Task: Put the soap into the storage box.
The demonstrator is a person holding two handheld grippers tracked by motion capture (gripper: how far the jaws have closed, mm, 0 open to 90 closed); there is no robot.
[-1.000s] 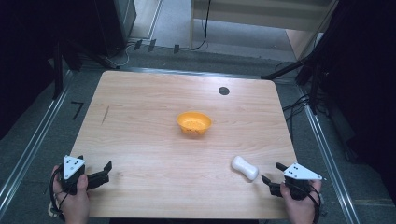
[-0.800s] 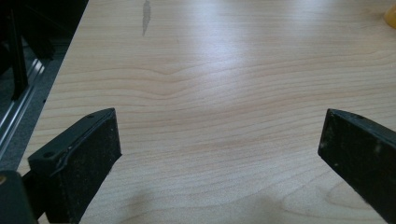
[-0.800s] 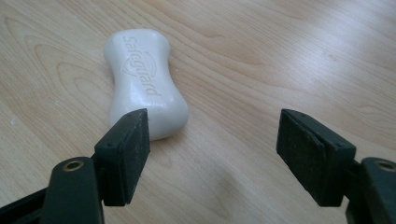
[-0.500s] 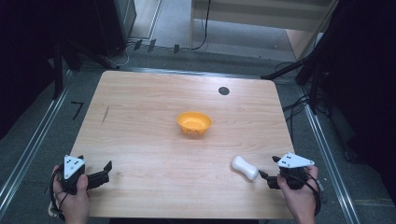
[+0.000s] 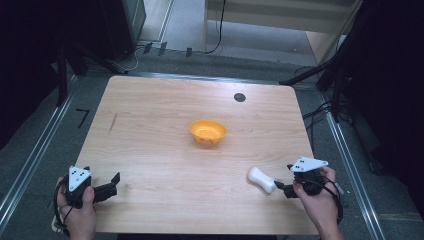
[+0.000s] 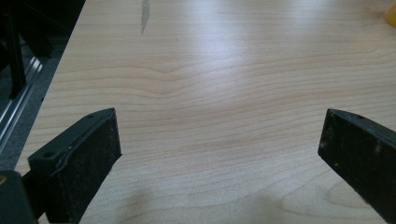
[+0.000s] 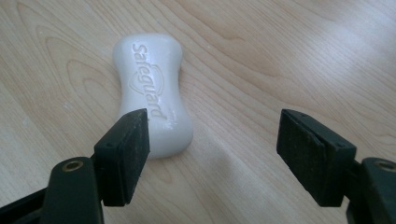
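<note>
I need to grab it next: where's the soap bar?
In the high view, the white soap bar lies flat near the table's front right, just left of the right gripper.

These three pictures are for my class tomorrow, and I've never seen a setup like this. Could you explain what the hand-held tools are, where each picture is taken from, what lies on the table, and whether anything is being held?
A person sits at a wooden table with a two-jaw gripper in each hand. The high view looks down from above: the left gripper is at lower left, the right gripper at lower right. The other two pictures come from cameras riding on each gripper, looking along its black jaws. On the table lie an orange bowl and a white soap bar stamped "Safeguard". Nothing is held: both grippers are open. The right gripper's jaws stand just short of the soap's near end, with the soap off toward the left jaw.
</note>
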